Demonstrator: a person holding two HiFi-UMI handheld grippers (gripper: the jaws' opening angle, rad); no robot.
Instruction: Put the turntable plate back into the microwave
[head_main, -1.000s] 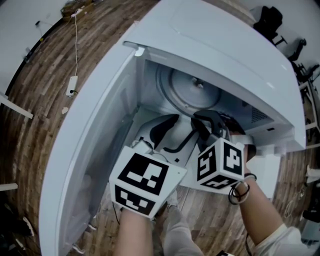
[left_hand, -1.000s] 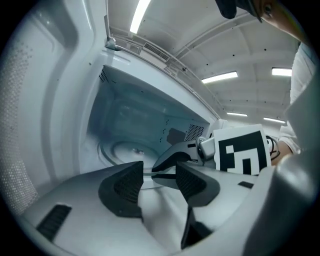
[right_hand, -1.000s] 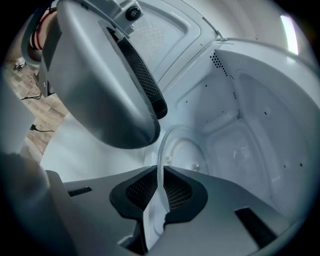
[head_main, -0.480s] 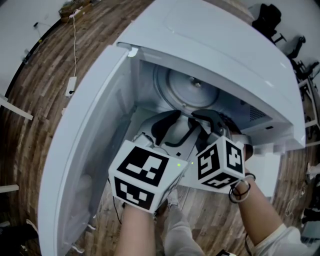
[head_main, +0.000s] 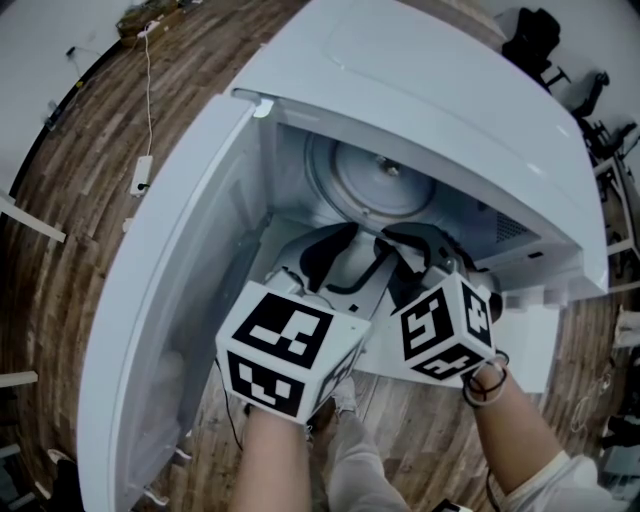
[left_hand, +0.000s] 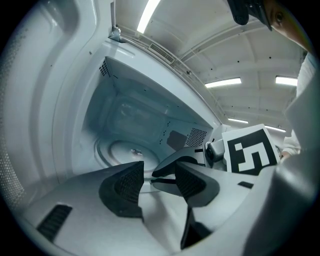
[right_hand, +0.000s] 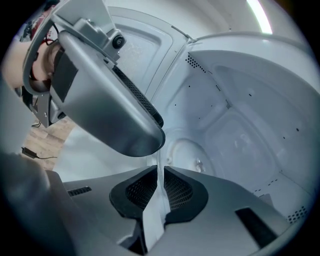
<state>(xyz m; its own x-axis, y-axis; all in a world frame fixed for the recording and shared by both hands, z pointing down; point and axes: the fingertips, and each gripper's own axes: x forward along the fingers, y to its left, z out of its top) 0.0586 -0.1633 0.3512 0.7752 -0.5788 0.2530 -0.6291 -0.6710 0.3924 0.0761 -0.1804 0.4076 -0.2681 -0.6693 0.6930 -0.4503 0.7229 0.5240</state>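
Floor: wood planks (head_main: 120, 120), with a white power strip (head_main: 145, 172) on its cable lying well off to the left.
Microwave: the microwave (head_main: 450, 100) is white, its door (head_main: 160, 300) swung open to the left. Both grippers reach into the mouth of the cavity.
Cavity: the head view looks down on the round recess (head_main: 385, 185) in its floor, the hub showing at its middle.
Arms: the left forearm (head_main: 275, 460) and right forearm (head_main: 525, 440) rise from the bottom edge, converging. A dark band (head_main: 483, 382) circles the right wrist. The marker cubes (head_main: 285, 350) sit close side by side.
Left gripper view alone: ceiling light strips (left_hand: 225, 82) show above the open cavity.
Right gripper view alone: the turntable plate (right_hand: 154, 212), clear glass, is seen edge-on as a thin pale strip. The head view does not pick it out.
Right gripper: the right gripper (right_hand: 159, 192) has its pads pinched tight on the plate's edge, tilted down into the cavity mouth.
Left gripper: the left gripper (left_hand: 152, 180) has its jaws partway apart and points nearly level. The gap between its pads is visible, and I cannot see them pressing on the glass.
Plate's place: at the cavity mouth, in front of the recess and apart from it.
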